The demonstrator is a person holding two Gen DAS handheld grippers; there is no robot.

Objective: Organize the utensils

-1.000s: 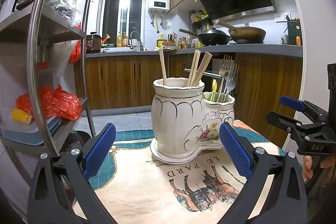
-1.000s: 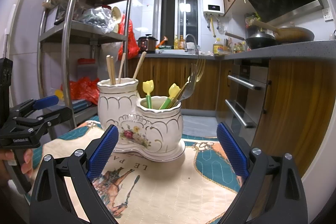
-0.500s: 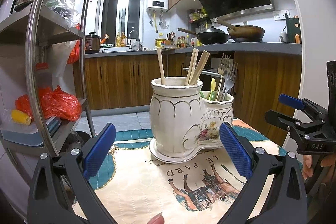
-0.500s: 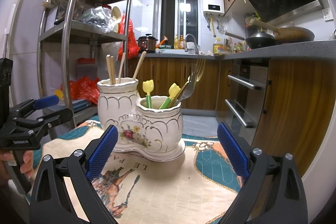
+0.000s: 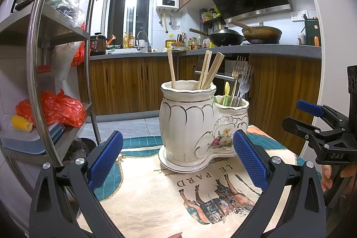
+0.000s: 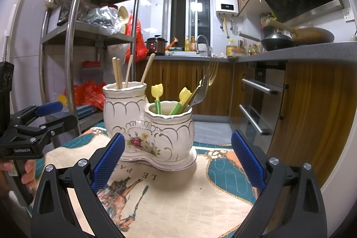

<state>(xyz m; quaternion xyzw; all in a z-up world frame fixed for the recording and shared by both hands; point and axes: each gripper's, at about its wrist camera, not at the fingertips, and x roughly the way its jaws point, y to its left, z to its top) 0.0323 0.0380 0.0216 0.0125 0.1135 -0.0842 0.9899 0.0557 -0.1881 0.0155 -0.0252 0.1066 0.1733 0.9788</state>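
A white ceramic double utensil holder [image 5: 196, 126] [image 6: 147, 126] stands on a printed table mat [image 5: 169, 197] [image 6: 178, 200]. Its taller pot holds several wooden chopsticks [image 5: 207, 70] [image 6: 118, 75]. Its lower pot holds metal forks [image 5: 241, 79] [image 6: 205, 86] and yellow-green tulip-topped utensils [image 6: 157, 96] [image 5: 227, 93]. My left gripper [image 5: 178, 162] is open and empty, a little short of the holder. My right gripper [image 6: 176, 160] is open and empty, also just short of it. Each gripper shows at the edge of the other's view.
A steel shelf rack [image 5: 35, 73] [image 6: 73, 44] with bags and boxes stands to the left of the table. Wooden cabinets with an oven [image 6: 261, 108] and a counter with woks [image 5: 245, 35] stand behind and to the right. The table edge lies just beyond the holder.
The left view has shifted slightly, so the holder sits a little further left and lower. The right gripper has barely moved. Both stay open.
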